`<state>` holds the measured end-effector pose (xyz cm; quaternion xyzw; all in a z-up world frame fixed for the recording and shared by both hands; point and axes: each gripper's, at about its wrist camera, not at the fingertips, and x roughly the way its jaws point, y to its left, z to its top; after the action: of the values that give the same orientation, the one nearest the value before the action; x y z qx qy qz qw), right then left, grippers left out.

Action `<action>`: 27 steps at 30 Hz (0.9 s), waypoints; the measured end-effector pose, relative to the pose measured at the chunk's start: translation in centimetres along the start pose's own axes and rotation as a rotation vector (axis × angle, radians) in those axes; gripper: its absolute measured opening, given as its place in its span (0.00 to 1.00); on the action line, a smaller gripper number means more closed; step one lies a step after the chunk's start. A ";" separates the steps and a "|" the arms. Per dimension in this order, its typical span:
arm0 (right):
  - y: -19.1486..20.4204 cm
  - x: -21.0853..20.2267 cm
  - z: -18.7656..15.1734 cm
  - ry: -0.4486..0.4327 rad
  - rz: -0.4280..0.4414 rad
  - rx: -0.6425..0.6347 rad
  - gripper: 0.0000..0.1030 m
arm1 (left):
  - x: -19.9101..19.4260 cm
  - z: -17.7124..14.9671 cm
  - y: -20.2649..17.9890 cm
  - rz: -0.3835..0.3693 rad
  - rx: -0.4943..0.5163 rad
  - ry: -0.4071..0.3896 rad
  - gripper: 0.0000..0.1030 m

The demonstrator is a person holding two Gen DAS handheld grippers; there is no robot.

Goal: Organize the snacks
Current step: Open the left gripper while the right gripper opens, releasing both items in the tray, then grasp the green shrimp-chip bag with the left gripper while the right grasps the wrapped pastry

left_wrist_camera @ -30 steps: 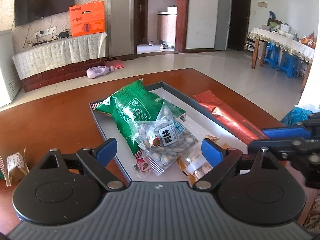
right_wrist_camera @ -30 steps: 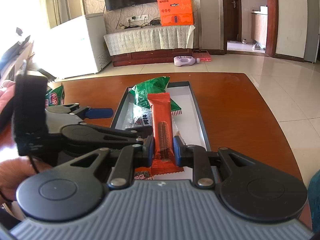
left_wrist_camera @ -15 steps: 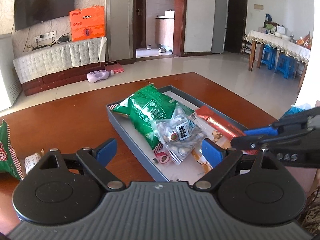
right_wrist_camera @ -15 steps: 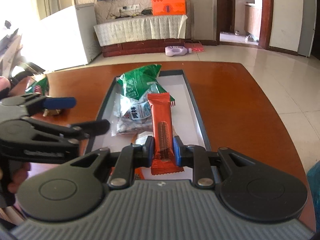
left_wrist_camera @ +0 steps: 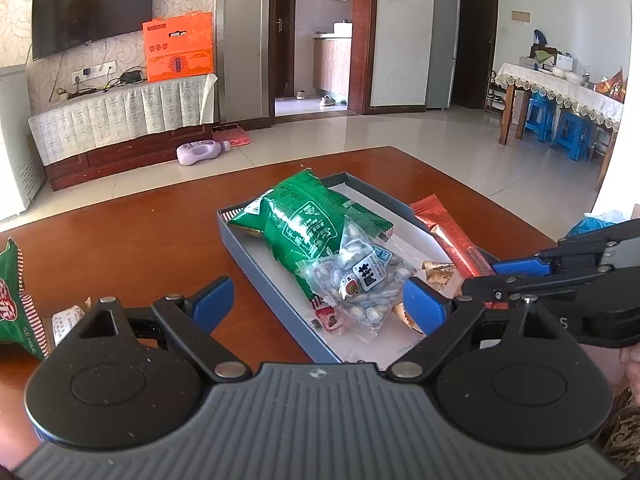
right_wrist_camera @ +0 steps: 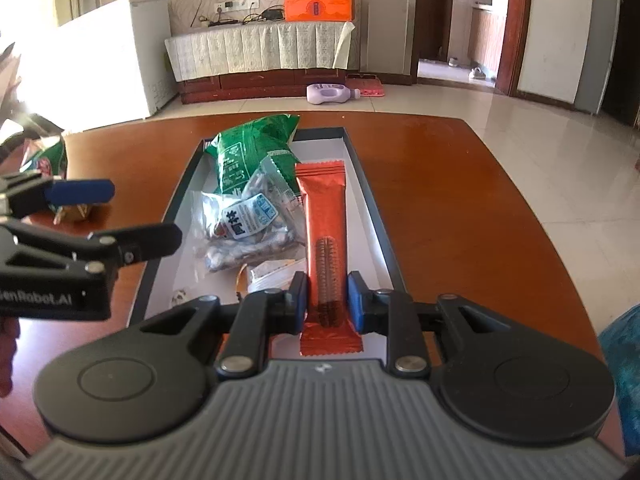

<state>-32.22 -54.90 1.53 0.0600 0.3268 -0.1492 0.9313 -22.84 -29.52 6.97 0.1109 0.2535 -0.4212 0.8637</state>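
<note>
Orange crinkly foil wrapper [right_wrist_camera: 322, 216], long and flat, pinched by right gripper [right_wrist_camera: 327, 300] over grey tray [right_wrist_camera: 370, 196] | left gripper [left_wrist_camera: 318, 300] spread, empty | wrapper's near end partly hidden

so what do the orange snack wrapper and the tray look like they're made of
Orange snack wrapper: thin metallic-looking plastic film, judging by its sheen, creases and crimped zigzag ends. Tray: probably rigid cardboard, like a box lid; matte dark grey walls with straight edges, white inside. Plastic cannot be ruled out.
</note>
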 end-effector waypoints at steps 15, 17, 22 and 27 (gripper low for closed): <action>2.3 -3.0 0.9 -0.139 0.042 0.000 0.49 | -1.4 0.1 1.6 0.034 -0.035 -0.019 0.94; 3.2 -3.0 1.3 -0.160 0.062 -0.003 0.49 | -1.8 0.2 2.3 0.048 -0.046 -0.026 0.94; 5.5 -2.7 2.1 -0.190 0.108 -0.017 0.49 | -3.4 -0.1 5.1 0.132 -0.086 -0.052 0.94; 7.8 -1.8 2.6 -0.194 0.190 0.011 0.49 | -5.3 -0.6 9.9 0.299 -0.168 -0.078 0.95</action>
<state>-29.58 -47.59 4.83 0.0809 0.2270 -0.0672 0.9682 -18.02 -19.58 9.05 0.0584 0.2351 -0.2694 0.9321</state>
